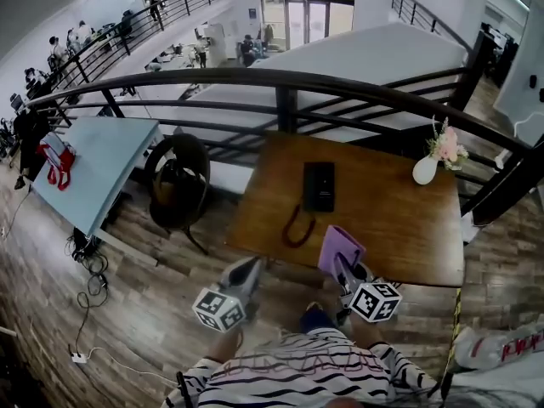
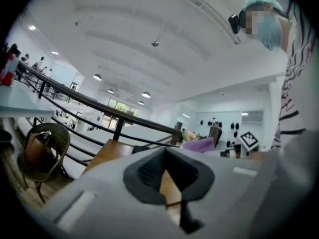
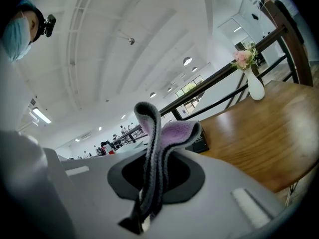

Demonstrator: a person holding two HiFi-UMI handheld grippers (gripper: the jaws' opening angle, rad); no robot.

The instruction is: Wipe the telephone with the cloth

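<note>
A black telephone (image 1: pixel 319 185) lies on the wooden table (image 1: pixel 399 219), its dark red coiled cord (image 1: pixel 297 226) looping toward the near edge. My right gripper (image 1: pixel 346 269) is at the table's front edge, shut on a purple cloth (image 1: pixel 340 247) that stands up from its jaws. In the right gripper view the cloth (image 3: pixel 174 131) folds over above the gripper (image 3: pixel 152 183), with the telephone (image 3: pixel 200 143) just behind it. My left gripper (image 1: pixel 246 272) hovers at the table's front left corner, shut and holding nothing. In its own view the gripper (image 2: pixel 167 178) points across the table toward the cloth (image 2: pixel 202 144).
A white vase with pink flowers (image 1: pixel 427 167) stands at the table's far right corner. A dark metal railing (image 1: pixel 280 83) runs behind the table. A wicker chair (image 1: pixel 177 181) and a light blue table (image 1: pixel 102 164) stand to the left, with cables (image 1: pixel 85 279) on the floor.
</note>
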